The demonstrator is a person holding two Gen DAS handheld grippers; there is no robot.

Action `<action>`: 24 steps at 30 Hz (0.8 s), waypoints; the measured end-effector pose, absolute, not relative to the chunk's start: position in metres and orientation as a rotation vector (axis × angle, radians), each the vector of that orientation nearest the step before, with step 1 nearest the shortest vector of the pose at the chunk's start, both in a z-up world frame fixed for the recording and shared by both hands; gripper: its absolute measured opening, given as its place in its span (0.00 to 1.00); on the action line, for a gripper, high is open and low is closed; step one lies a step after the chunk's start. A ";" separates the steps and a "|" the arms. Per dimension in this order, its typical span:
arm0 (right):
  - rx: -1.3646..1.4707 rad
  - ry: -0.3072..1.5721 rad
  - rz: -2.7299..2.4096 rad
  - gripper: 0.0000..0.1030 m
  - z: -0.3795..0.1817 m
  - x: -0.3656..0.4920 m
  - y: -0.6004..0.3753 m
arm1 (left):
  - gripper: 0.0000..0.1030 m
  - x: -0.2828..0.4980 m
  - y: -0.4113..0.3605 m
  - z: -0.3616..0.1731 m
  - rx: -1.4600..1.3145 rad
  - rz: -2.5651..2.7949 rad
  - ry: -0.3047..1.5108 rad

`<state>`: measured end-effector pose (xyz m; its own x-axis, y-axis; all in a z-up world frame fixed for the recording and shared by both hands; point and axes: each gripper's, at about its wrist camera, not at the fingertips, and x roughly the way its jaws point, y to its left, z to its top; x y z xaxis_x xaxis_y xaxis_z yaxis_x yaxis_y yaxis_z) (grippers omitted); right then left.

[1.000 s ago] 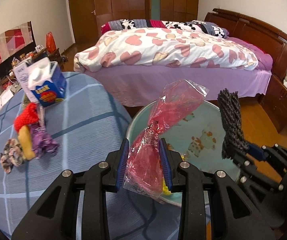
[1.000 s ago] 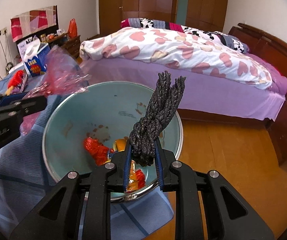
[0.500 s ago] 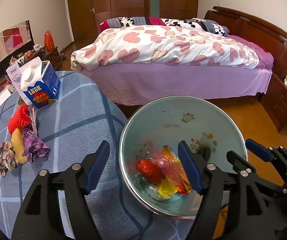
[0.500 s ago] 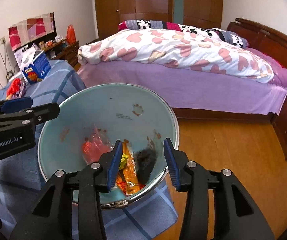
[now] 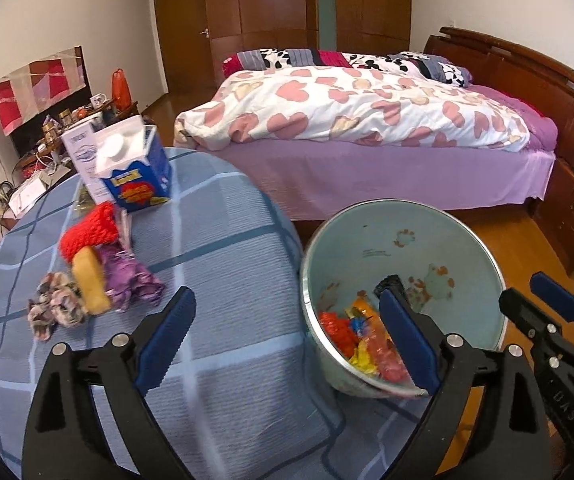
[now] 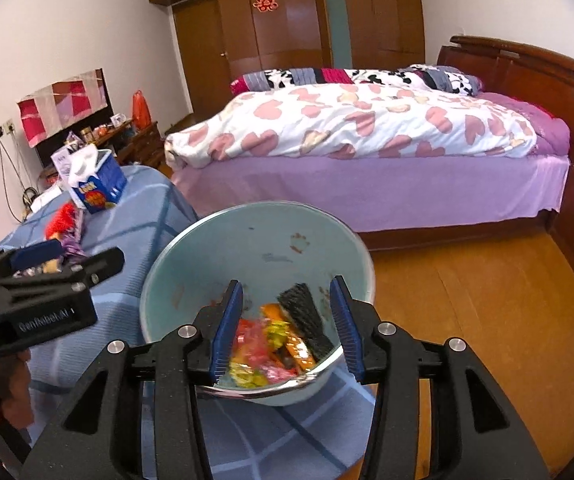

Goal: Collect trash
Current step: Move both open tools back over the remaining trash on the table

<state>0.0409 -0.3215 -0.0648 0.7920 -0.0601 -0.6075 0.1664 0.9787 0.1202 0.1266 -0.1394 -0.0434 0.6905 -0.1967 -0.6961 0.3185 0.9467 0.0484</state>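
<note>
A pale blue enamel basin (image 5: 427,240) (image 6: 271,232) sits at the table's edge and holds coloured wrappers (image 5: 361,344) (image 6: 267,348), a red plastic bag and a dark knitted piece (image 6: 305,316). My left gripper (image 5: 287,344) is open and empty, over the table just left of the basin. My right gripper (image 6: 287,332) is open and empty above the basin's near rim. On the blue checked tablecloth (image 5: 215,240) lie a red knit piece (image 5: 89,234), a yellow item (image 5: 89,282), a purple wrapper (image 5: 127,280) and a patterned scrap (image 5: 57,310).
A blue and white carton (image 5: 135,172) and a white box (image 5: 81,148) stand at the table's far side. A bed (image 5: 367,132) with a heart-print duvet lies beyond. Wooden floor (image 6: 467,280) lies to the right. A cluttered sideboard (image 5: 67,120) stands at the left wall.
Both grippers opened: the left dropped the red plastic bag and the right dropped the dark knitted piece into the basin. The left gripper then moved left over the table.
</note>
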 end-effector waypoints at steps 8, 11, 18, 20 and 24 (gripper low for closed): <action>0.167 0.647 -0.076 0.44 -0.058 0.046 -0.283 | 0.90 0.121 -0.090 -0.040 0.155 -0.224 0.760; 0.163 0.655 -0.053 0.44 -0.057 0.050 -0.267 | 0.91 0.121 -0.069 -0.043 0.148 -0.191 0.766; 0.134 0.672 0.015 0.44 -0.057 0.063 -0.225 | 0.91 0.123 -0.027 -0.050 0.132 -0.117 0.777; 0.126 0.681 0.033 0.44 -0.058 0.068 -0.211 | 0.91 0.122 -0.014 -0.052 0.125 -0.099 0.778; 0.118 0.695 0.063 0.44 -0.061 0.077 -0.189 | 0.91 0.123 0.019 -0.058 0.102 -0.062 0.796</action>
